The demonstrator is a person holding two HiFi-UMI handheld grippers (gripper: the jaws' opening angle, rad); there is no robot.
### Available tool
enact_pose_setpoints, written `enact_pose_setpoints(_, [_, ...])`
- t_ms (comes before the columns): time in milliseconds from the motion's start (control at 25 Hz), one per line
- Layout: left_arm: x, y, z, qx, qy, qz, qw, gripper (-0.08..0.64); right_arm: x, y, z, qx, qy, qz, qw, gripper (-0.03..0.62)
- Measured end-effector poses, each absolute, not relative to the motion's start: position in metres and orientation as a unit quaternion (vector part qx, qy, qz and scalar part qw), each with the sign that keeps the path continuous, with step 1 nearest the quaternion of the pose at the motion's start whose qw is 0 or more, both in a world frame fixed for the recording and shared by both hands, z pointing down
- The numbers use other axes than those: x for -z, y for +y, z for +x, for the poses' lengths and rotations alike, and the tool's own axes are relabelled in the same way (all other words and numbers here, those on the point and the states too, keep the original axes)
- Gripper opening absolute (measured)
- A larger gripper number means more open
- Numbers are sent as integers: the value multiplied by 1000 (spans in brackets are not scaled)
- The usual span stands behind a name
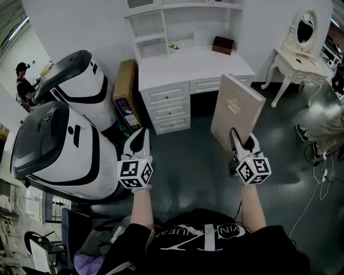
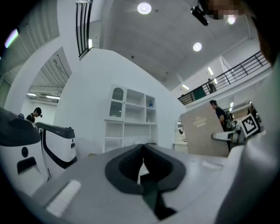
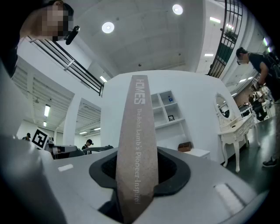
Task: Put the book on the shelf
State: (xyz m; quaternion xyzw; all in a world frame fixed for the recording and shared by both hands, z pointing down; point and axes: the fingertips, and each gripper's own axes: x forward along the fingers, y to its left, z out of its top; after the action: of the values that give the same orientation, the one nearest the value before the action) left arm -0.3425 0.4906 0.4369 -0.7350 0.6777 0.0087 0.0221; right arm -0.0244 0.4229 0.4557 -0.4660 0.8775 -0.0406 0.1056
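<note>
1. Underfoot is a dark, glossy floor (image 1: 188, 177). A white desk (image 1: 188, 67) with drawers stands against the white wall, with open shelves (image 1: 150, 24) above it.
2. A carved white vanity table (image 1: 295, 62) with a mirror is to the desk's right. Two big white-and-black machines (image 1: 59, 134) are to its left.
3. The right gripper (image 1: 242, 142) is clamped on the lower edge of the tan book (image 1: 236, 110). The book is upright in the air before the desk, well apart from the shelves.
4. The left gripper (image 1: 141, 139) carries nothing, and its jaws are closed together.
5. Only the right gripper view shows the book's lettered spine between the jaws.
6. Only the left gripper view shows a railed balcony (image 2: 245, 65) and ceiling lights (image 2: 144, 8).
</note>
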Motion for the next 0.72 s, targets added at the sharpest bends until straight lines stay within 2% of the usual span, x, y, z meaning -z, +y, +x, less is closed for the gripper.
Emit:
enact_pose_setpoints(560, [-449,490,-385,-14,679,-734,10,0,-470,412,-62,53,873,-475,102,173])
enact_pose_setpoints(720, [-447,476,-365,46,668,-741,54,0,-468,408,-50,49,871,-477,102,173])
